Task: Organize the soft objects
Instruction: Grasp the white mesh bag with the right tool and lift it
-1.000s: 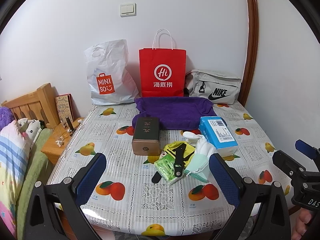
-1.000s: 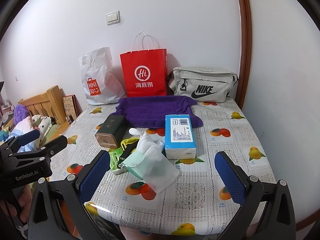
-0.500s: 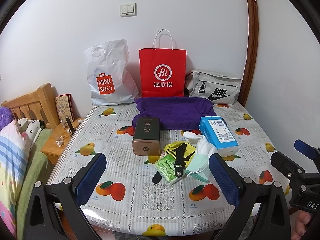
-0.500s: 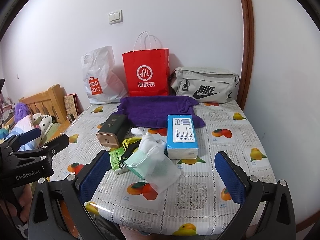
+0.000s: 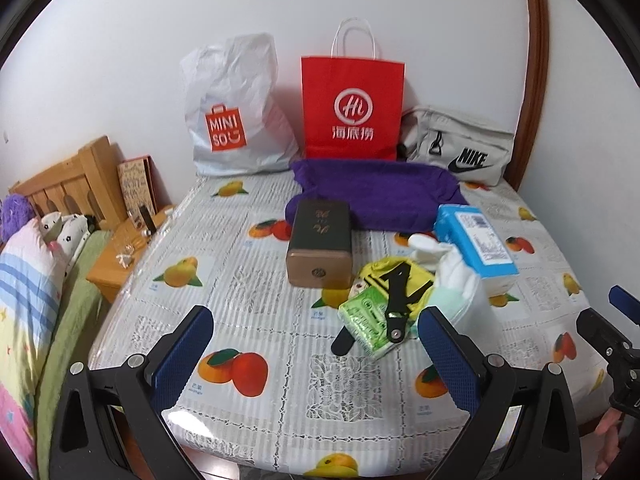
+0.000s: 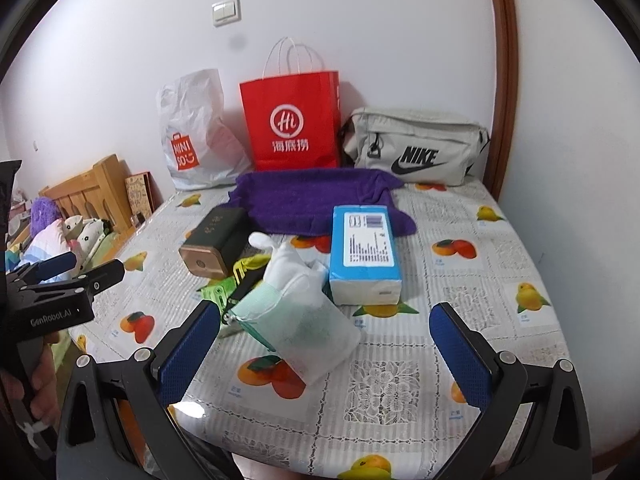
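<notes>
Both jaws spread wide, left gripper and right gripper holding nothing. Soft pile sits just front-left of the blue tissue pack; NIKE bag, MINISO bag behind.

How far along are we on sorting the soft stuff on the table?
Nothing looks sorted yet. The white glove, mesh pouch, yellow pouch and green tissue pack lie heaped together; the purple towel lies spread behind. Left tool and right tool are open and empty. All the picking remains.
</notes>
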{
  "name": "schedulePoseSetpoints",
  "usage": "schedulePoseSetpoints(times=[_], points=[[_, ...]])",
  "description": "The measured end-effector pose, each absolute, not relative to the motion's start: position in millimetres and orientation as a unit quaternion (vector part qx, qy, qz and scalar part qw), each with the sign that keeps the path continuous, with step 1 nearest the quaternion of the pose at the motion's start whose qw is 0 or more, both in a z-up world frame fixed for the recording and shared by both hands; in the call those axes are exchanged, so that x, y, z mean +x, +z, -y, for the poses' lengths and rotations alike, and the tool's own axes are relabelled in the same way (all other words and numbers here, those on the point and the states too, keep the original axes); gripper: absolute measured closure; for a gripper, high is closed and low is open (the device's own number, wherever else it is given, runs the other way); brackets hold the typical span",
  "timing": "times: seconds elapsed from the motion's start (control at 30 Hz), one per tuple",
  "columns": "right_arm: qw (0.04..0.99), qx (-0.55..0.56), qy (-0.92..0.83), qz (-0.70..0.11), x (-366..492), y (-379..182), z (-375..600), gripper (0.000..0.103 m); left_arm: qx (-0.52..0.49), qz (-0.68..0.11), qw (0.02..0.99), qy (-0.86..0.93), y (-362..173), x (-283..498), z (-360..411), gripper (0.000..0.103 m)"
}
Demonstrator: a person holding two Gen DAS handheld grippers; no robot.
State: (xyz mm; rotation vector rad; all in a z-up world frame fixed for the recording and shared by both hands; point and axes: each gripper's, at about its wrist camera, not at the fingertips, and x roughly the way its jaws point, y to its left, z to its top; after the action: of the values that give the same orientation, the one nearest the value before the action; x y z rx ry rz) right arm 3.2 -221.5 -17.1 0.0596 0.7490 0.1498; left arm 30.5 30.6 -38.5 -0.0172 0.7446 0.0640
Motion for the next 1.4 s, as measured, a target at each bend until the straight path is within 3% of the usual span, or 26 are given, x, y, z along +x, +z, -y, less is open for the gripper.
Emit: schedulePoseSetpoints(times=[0.57,1.03,1.1,1.27,1.4], points=[[0.890,0.006,0.136,-0.435,58.7,-116.3,217.6,0.001,-0.017,-0.439,0.898,0.017,-123.1,80.0,-38.8,0.000],[0.874,-0.060,0.195,-0.441,86.8,-160.1,194.9,0.003,-0.029,-0.469,0.883,-0.002,-151.6,103.3,-45.1,0.000],[0.873,-0.055,0.205,-0.438,87.5,-162.0,195.1,0.011,-0.035,-0.472,0.881,-0.011,-153.9,105.0,-45.5,0.000],[0.876,-0.042,0.219,-0.428,81.1,-158.7,197.7,0.058,-0.032,-0.476,0.878,-0.018,-158.7,108.6,-44.8,0.000],[0.881,-0.037,0.211,-0.422,73.6,-154.1,204.2,0.081,-0.026,-0.477,0.878,-0.023,-160.3,108.4,-44.1,0.000]])
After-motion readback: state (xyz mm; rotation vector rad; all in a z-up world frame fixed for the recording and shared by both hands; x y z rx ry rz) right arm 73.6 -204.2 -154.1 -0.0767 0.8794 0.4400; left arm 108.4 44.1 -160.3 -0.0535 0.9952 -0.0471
